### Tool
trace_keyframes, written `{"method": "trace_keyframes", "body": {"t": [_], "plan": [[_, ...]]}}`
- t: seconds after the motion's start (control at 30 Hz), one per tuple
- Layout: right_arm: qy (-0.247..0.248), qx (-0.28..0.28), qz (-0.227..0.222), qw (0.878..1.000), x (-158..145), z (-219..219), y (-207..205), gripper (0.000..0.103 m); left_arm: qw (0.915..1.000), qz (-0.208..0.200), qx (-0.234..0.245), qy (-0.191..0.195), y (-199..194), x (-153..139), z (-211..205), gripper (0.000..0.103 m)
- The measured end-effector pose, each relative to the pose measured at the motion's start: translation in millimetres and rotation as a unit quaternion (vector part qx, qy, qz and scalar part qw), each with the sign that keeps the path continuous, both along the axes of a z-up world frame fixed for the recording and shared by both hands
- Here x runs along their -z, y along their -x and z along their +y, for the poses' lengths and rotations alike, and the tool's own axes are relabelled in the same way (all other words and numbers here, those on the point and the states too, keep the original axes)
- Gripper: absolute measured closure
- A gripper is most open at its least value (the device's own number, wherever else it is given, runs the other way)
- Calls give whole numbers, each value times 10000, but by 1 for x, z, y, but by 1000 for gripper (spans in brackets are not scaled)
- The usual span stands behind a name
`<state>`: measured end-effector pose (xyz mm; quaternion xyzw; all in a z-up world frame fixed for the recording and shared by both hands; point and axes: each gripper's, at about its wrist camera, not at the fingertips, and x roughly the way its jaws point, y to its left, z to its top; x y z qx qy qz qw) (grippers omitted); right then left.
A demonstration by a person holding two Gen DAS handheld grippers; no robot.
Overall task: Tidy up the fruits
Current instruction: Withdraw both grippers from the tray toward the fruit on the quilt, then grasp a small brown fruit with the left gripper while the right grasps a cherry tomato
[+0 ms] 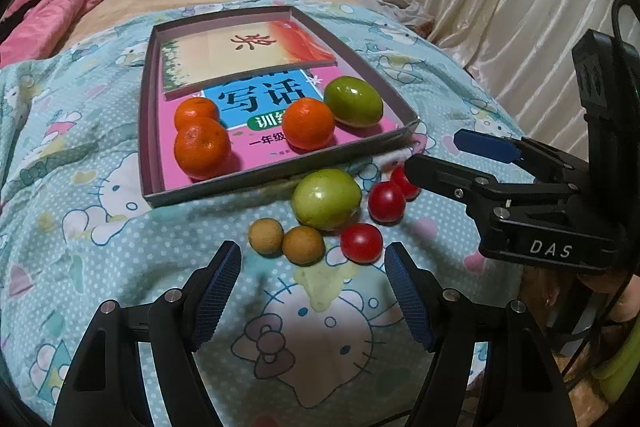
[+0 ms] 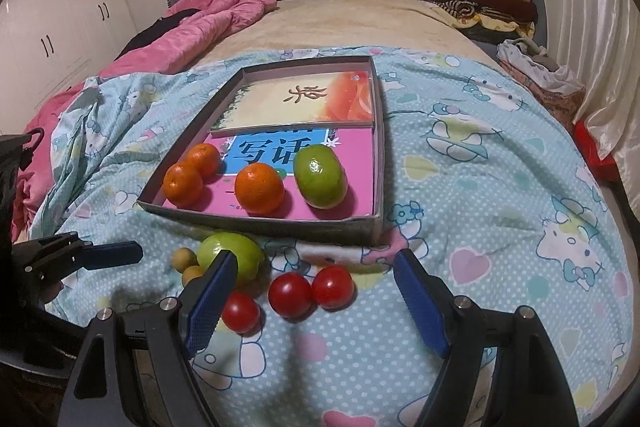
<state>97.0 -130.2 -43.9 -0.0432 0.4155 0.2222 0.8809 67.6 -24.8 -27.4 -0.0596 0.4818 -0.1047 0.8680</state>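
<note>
While both grippers hover above the bed, the left gripper (image 1: 312, 291) has its jaws spread wide and grasps nothing; the right gripper (image 2: 314, 295) is likewise released and empty, its blue ribbed pads (image 2: 210, 301) facing inward for grip on smooth skins.

Landmark: the shallow cardboard tray (image 2: 280, 223), which lies on the patterned quilt (image 2: 480, 187).

Nearest the jaws, just in front of the tray's near wall, lie the loose fruits: three glossy red cherry tomatoes (image 2: 290, 294), one large smooth green fruit (image 2: 248, 253) and two small matte tan round fruits (image 1: 285, 239). They sit clustered, several touching, probably because the soft quilt dips under them.

Inside the tray, toward its near wall, rest three dimpled orange tangerines (image 2: 259, 189) and a second green fruit (image 2: 320, 175). They lie on printed booklets (image 2: 312, 99) that line the tray floor, giving a flat, firm base.

Judgement: sorting is partly done; six loose fruits remain outside the tray. Round, slick fruits may roll on the yielding fabric.
</note>
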Motion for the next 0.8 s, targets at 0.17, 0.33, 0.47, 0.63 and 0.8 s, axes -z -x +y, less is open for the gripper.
{"method": "trace_keyframes", "body": {"t": [0.17, 0.33, 0.47, 0.63, 0.8], "plan": [[111, 94, 140, 9998, 5, -2, -4, 24, 9998, 149, 44, 114, -2, 7, -2, 34], [172, 134, 351, 9991, 13, -5, -8, 35, 9992, 288, 60, 270, -5, 12, 0, 42], [195, 103, 459, 9987, 17, -4, -9, 45, 9979, 500, 72, 394, -8, 21, 1, 53], [210, 80, 518, 9984, 20, -4, -10, 55, 9961, 754, 78, 444, -14, 34, 0, 60], [234, 83, 597, 9979, 22, -4, -12, 65, 9965, 724, 3, 426, -21, 37, 1, 64]]}}
